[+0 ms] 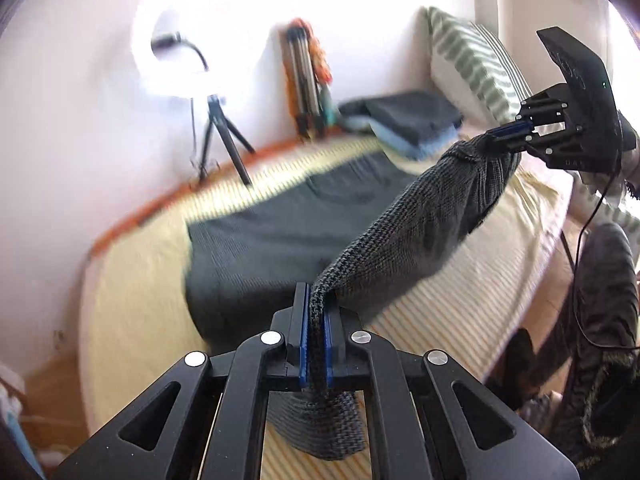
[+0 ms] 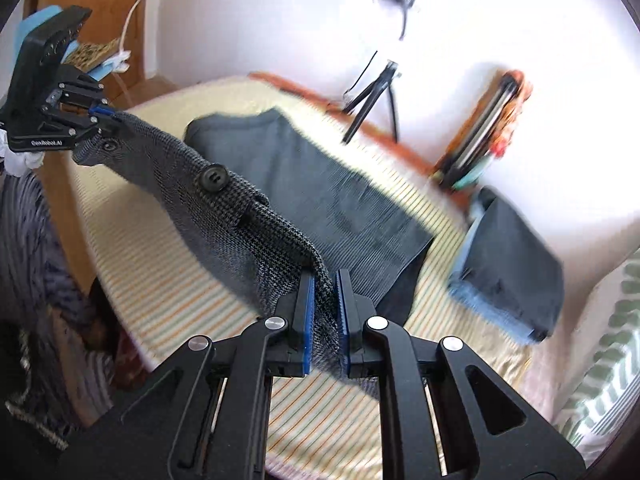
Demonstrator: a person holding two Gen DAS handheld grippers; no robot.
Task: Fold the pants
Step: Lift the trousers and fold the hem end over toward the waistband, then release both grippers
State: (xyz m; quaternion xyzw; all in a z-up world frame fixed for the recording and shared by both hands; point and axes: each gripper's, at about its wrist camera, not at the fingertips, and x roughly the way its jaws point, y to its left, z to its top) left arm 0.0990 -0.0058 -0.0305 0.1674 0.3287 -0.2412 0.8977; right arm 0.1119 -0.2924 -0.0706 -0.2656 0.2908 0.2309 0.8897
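Note:
Grey houndstooth pants (image 1: 400, 220) are held up by their waistband above the bed, stretched between my two grippers. In the left wrist view my left gripper (image 1: 316, 300) is shut on one end of the band. My right gripper (image 1: 500, 134) pinches the other end at the upper right. In the right wrist view my right gripper (image 2: 325, 280) is shut on the pants (image 2: 256, 216), whose black button (image 2: 211, 178) faces up. My left gripper (image 2: 104, 114) grips the far end at the upper left. Dark grey cloth (image 2: 312, 192) lies flat on the bed beneath; I cannot tell whether it belongs to the pants.
The bed (image 1: 132, 280) has a yellow striped cover. A stack of folded clothes (image 1: 408, 124) sits near the green patterned pillow (image 1: 472, 60). A ring light on a tripod (image 1: 216, 136) and a folded orange frame (image 1: 308, 80) stand by the wall. A person's patterned clothing (image 1: 600, 300) is at the right.

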